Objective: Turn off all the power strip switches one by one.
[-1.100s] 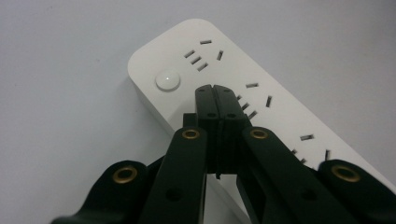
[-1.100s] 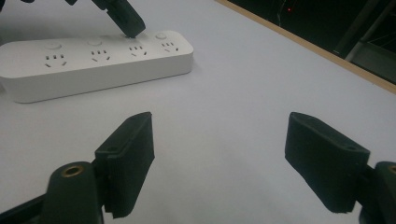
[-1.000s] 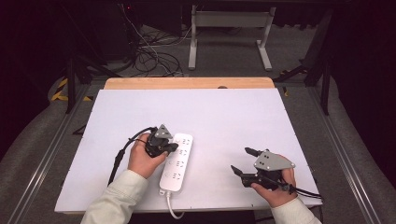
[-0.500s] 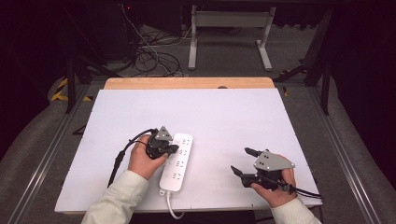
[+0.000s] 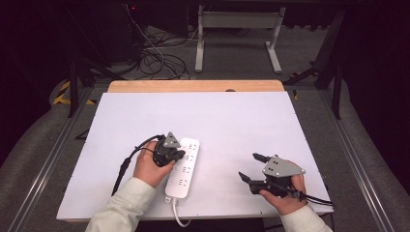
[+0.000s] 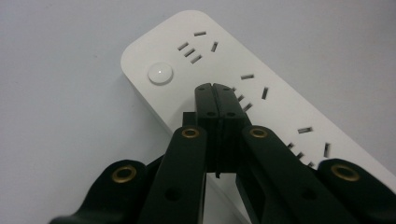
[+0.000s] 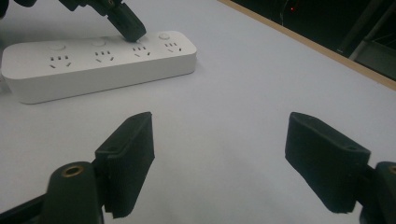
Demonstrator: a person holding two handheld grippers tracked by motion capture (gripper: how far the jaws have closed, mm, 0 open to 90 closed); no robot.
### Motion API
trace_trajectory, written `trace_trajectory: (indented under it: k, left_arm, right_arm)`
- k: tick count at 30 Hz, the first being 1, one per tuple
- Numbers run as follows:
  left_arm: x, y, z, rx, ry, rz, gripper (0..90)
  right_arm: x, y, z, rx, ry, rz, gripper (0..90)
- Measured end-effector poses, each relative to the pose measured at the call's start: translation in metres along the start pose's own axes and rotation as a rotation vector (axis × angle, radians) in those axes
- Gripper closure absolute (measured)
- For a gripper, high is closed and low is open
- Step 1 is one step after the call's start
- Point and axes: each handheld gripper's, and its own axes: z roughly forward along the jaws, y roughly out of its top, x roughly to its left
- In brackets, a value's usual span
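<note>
A white power strip lies lengthwise on the white table top, its cord running off the near edge. My left gripper is shut with nothing between its jaws, and its joined tips rest on the strip's top beside a round button. From the right gripper view, those black tips press down near a button on the strip. My right gripper stands open to the right of the strip, its fingers spread wide over bare table.
A wooden strip edges the table's far side. Beyond it are tangled cables and a metal stand on the floor. A black cable trails left from my left gripper.
</note>
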Motion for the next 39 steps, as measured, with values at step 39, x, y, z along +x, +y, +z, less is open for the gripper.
trace_trajectory:
  k: [39]
  left_arm:
    - [0.026, 0.019, 0.005, -0.13, -0.014, -0.118, 90.0]
  right_arm:
    - [0.001, -0.001, 0.0, 0.004, -0.001, 0.003, 24.3]
